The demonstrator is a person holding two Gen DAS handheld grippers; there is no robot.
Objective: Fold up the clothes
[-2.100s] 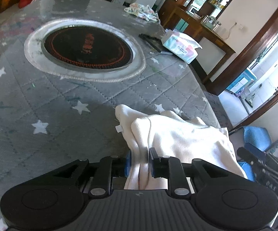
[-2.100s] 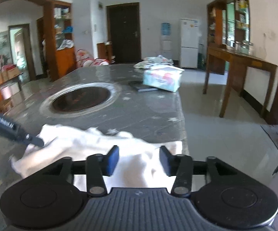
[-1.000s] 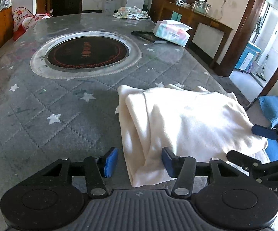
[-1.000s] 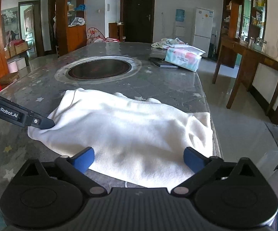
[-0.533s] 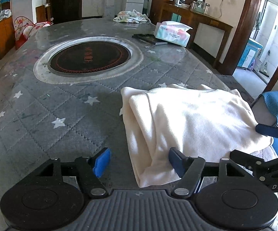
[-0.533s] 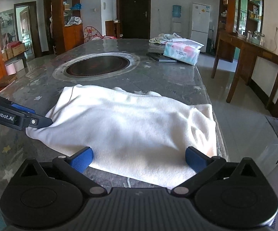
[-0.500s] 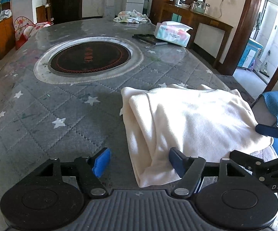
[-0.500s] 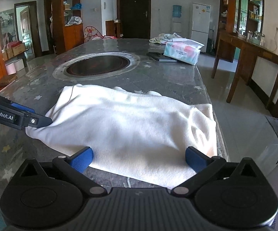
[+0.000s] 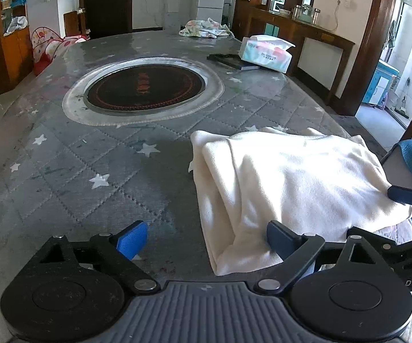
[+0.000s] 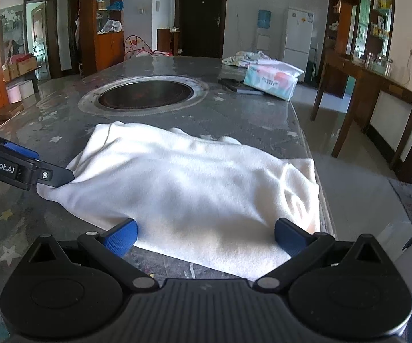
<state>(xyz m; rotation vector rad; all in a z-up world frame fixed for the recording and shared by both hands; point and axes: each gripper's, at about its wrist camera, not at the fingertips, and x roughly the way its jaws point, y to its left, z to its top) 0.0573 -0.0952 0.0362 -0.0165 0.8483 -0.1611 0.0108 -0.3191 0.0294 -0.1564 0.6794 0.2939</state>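
We hold our left gripper [image 9: 207, 238] with jaws spread wide, straddling the near corner of the folded cream garment [image 9: 291, 177]. Our right gripper [image 10: 206, 235] hangs just as wide open over its near edge. The garment lies flat on the star-print counter [image 9: 91, 154], near the round inset burner [image 9: 146, 87].

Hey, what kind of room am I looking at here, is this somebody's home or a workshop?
Most likely a home dining area. A long table has a round cooktop set into it, a white fridge stands by the far wall beside a water dispenser, and a tissue pack sits on the table.
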